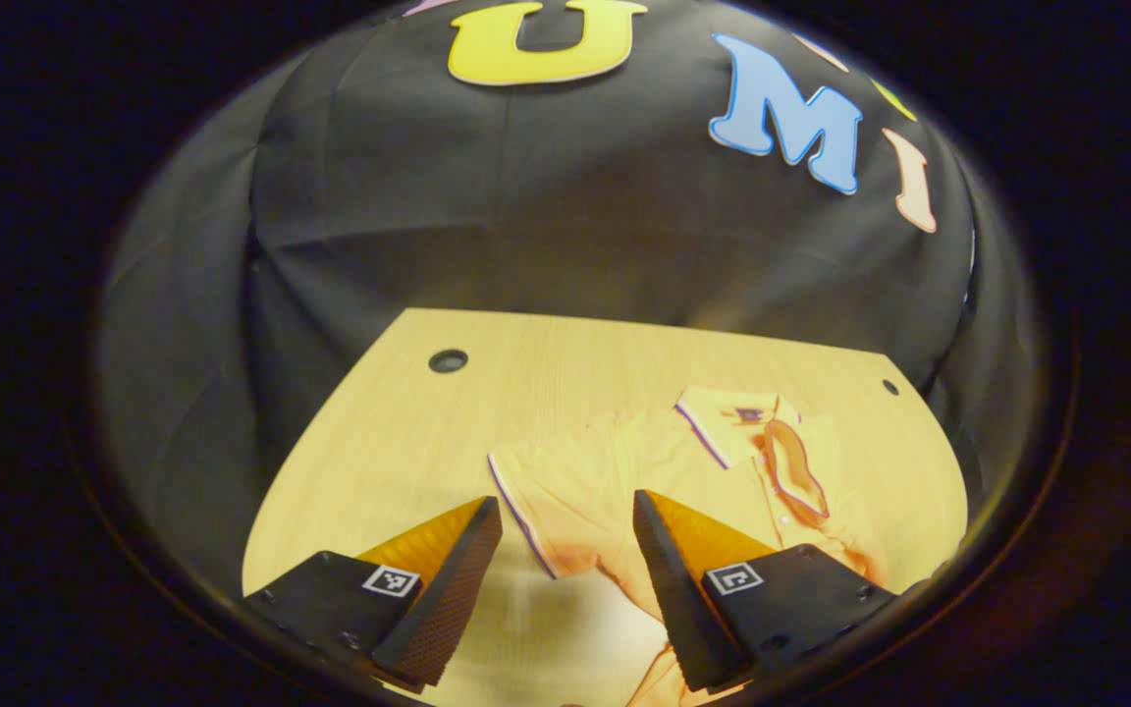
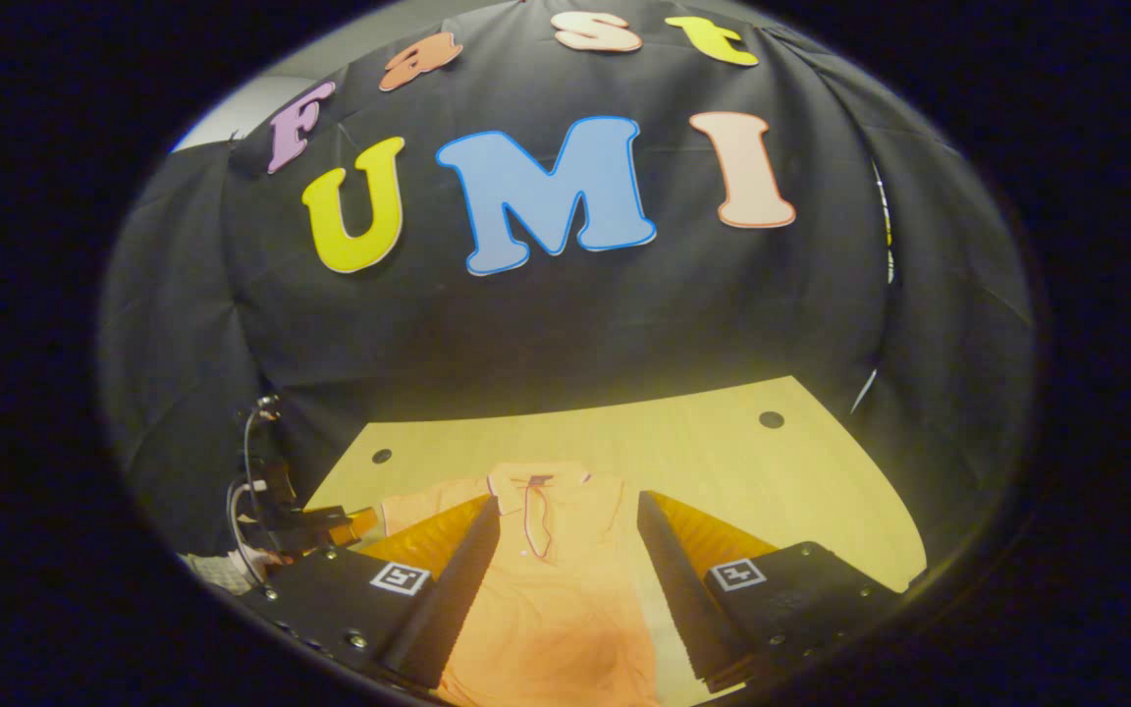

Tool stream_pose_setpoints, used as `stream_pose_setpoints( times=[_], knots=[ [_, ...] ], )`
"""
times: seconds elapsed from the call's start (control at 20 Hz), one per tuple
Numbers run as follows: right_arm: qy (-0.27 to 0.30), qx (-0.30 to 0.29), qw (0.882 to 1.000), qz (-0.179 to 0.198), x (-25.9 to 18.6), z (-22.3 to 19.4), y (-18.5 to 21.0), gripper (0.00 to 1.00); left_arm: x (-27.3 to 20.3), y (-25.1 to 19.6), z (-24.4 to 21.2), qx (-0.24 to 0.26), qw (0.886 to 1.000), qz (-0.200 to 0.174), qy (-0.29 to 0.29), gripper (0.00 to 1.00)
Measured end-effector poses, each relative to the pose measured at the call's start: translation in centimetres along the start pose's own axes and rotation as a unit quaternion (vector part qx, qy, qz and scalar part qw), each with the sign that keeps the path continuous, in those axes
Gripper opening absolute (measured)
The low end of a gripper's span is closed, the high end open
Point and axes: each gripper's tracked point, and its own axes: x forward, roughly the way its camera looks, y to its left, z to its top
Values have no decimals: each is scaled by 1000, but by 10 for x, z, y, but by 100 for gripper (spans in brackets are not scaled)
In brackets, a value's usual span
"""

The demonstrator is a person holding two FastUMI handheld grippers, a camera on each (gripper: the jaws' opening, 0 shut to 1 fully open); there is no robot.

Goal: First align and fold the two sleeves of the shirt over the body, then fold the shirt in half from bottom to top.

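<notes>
An orange polo shirt [image 1: 624,462] lies flat on the wooden table [image 1: 399,432], its collar [image 1: 752,427] toward the far right in the left gripper view. My left gripper [image 1: 565,506] hovers open above the shirt's near sleeve [image 1: 536,511], whose trimmed edge shows between the fingers. In the right gripper view the shirt [image 2: 556,609] runs away from me, collar [image 2: 536,486] at the far end. My right gripper [image 2: 566,501] is open over the shirt's body, holding nothing. The left gripper [image 2: 354,522] shows farther off beside the shirt's left sleeve [image 2: 418,513].
The table has a round hole [image 1: 448,360] at the far left and a smaller hole [image 1: 889,387] at the far right. Black cloth wall [image 2: 565,324] stands close behind the table. Cables [image 2: 246,491] hang by the far-off gripper.
</notes>
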Motion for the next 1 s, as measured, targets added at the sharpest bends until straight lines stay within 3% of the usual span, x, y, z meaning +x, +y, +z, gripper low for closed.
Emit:
stream_pose_setpoints(
  times=[0.3, 0.6, 0.9, 1.0],
  knots=[
    [6, 22, 997, -71, -34, -13, -47, 88, 51, 5, -43, 4, 999, 6, 51, 88],
    [9, 45, 993, -105, -52, -23, -71, 88, 70, 6, -60, -2, 998, 15, 66, 93],
    [5, 68, 991, -116, -58, -23, -81, 88, 71, 8, -62, 21, 996, 49, 70, 86],
    [1, 79, 990, -118, -59, -23, -84, 88, 74, 5, -61, 20, 996, 48, 68, 73]
  ],
)
